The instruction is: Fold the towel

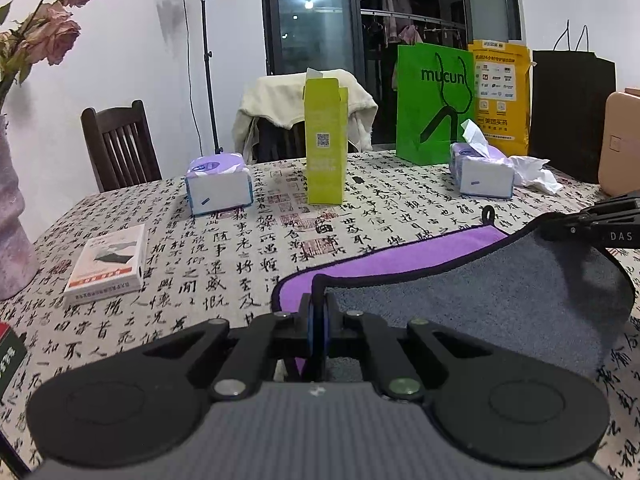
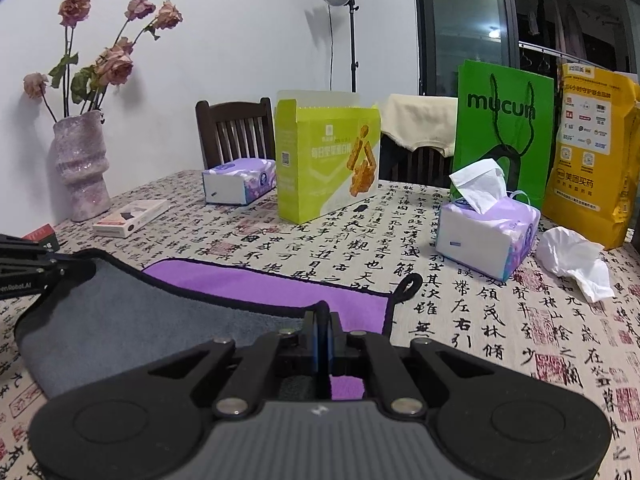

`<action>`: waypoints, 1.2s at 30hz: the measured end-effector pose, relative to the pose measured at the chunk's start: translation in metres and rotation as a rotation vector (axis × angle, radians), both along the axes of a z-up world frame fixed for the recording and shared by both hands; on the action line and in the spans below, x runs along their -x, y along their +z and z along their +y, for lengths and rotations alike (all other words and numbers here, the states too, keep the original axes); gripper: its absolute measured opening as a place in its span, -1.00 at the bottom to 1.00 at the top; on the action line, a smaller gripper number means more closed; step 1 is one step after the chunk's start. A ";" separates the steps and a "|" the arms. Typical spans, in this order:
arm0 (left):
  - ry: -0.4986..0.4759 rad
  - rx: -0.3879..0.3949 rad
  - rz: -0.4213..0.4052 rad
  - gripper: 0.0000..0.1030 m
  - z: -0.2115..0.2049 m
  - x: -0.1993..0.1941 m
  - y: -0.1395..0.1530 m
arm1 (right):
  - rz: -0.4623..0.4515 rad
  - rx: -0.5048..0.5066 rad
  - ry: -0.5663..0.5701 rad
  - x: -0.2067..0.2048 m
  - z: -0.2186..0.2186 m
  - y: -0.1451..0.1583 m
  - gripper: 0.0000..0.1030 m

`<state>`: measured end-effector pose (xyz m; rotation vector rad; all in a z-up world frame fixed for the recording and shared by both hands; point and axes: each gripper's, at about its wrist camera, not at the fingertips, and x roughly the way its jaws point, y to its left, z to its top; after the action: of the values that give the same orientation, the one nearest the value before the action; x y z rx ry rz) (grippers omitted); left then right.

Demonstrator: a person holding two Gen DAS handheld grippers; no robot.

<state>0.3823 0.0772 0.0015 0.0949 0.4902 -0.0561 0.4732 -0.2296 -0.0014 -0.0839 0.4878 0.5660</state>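
The towel (image 1: 460,292) is purple on one face and grey on the other, with a black hem. It lies on the calligraphy tablecloth, its near edge lifted and turned over so the grey side shows above the purple. My left gripper (image 1: 319,308) is shut on the towel's near left corner. My right gripper (image 2: 321,326) is shut on the near right corner of the towel (image 2: 160,320). The right gripper shows in the left wrist view (image 1: 560,228), and the left gripper in the right wrist view (image 2: 60,268). A black hanging loop (image 2: 406,286) sits at the towel's far right corner.
Behind the towel stand a lime box (image 1: 325,140), two tissue packs (image 1: 218,184) (image 2: 486,236), a crumpled tissue (image 2: 572,260), green (image 2: 502,128) and yellow bags (image 2: 592,152). A small box (image 1: 108,266) and a vase of dried roses (image 2: 80,164) stand at the left.
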 end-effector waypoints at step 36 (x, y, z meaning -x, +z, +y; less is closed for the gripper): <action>0.057 0.043 0.122 -0.85 0.021 -0.103 -0.015 | 0.115 0.033 -0.032 -0.104 0.022 -0.021 -0.88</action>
<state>0.4851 0.0987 -0.0135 0.0356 0.6130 -0.0163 0.5772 -0.2080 -0.0223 -0.0751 0.6097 0.5331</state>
